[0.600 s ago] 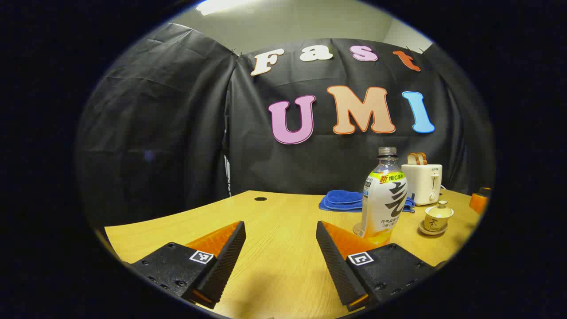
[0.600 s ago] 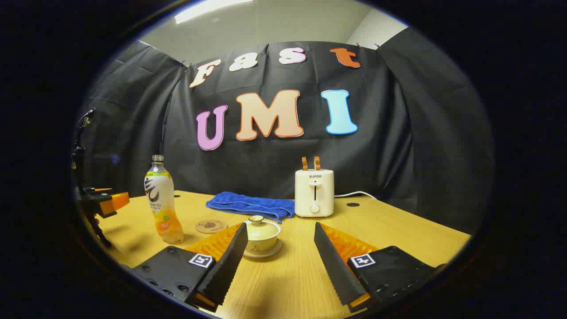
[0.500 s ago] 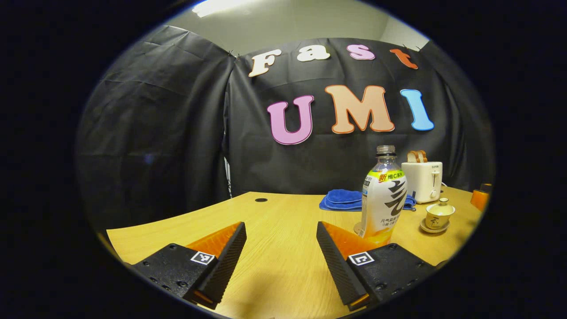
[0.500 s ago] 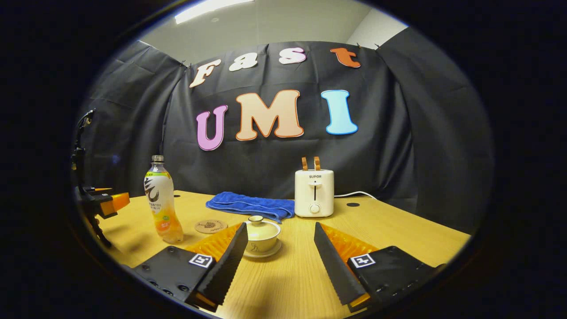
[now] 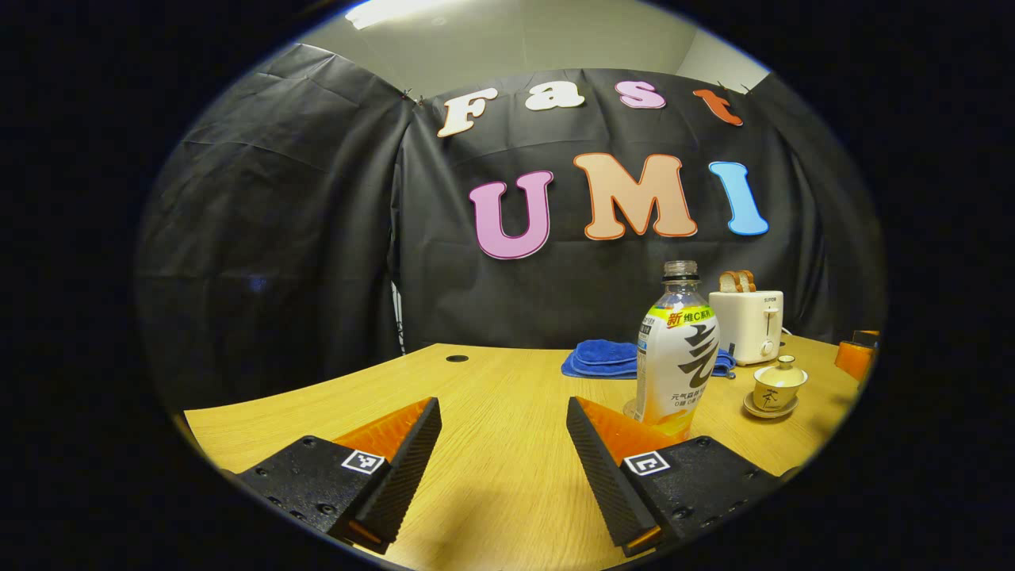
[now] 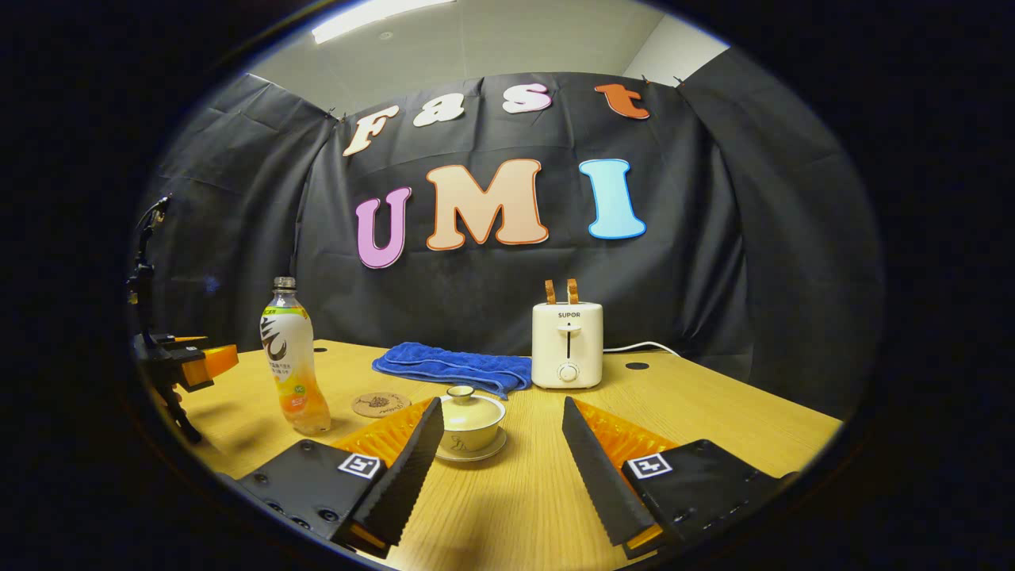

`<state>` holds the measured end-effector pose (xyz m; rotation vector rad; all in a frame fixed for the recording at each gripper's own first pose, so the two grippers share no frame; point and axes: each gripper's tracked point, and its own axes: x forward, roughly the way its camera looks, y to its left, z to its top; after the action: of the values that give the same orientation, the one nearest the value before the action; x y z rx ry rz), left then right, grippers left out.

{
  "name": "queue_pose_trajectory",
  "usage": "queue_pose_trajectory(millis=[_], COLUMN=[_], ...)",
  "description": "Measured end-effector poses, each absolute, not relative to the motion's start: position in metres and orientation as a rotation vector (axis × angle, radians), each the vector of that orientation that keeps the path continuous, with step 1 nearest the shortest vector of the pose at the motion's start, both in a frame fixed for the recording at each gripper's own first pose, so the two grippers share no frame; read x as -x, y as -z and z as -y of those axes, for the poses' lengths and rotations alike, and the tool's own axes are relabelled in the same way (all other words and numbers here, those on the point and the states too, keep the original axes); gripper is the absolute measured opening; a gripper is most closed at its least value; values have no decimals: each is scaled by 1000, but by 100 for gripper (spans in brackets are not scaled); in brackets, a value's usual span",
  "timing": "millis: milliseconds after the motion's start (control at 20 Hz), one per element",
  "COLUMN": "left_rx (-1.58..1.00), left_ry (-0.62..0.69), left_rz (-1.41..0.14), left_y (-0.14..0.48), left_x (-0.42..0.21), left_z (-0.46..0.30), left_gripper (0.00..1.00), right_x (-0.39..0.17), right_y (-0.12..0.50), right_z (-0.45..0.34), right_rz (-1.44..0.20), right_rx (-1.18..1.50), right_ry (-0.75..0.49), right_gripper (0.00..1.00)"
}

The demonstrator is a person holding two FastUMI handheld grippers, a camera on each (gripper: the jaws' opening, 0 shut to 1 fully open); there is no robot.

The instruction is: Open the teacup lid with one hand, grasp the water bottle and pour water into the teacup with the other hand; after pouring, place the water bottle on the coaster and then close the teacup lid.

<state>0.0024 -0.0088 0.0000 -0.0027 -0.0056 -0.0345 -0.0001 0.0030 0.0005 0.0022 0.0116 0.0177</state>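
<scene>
Right gripper view: the right gripper (image 6: pixel 501 460) is held low over the yellow wooden table (image 6: pixel 714 412) with its black toothed fingers spread wide and nothing between them; just beyond them the small cream lidded teacup (image 6: pixel 469 422) on its saucer is seen, lid on, then the round brown coaster (image 6: pixel 381 404) and the clear plastic water bottle with white label and orange liquid (image 6: pixel 292 366) to its left, uncapped as far as can be told, with a folded blue towel (image 6: pixel 452 369) and white toaster (image 6: pixel 566 344) farther back. In the left gripper view, the left gripper (image 5: pixel 503 460) is likewise spread wide and empty, with the bottle just past its right finger. A knock from that finger could, it is judged, tip the bottle and spill it; a clumsy pinch on the small lid knob could let the lid slip. Compared with 0.6 s ago, the bottle is placed slightly further left in the left view, so the gripper has turned toward it a little; the right view is hardly changed.
</scene>
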Motion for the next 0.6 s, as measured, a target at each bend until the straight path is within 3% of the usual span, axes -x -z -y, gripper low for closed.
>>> queue_pose_trajectory(millis=[600], left_rx=[3], left_ry=[32], left_rz=[6], left_y=[1], left_x=[-3], left_z=[9], left_gripper=[93], right_x=[-1], right_y=[0], right_z=[-1], right_rz=[-13], right_rx=[-2], right_ry=[3], right_gripper=[94])
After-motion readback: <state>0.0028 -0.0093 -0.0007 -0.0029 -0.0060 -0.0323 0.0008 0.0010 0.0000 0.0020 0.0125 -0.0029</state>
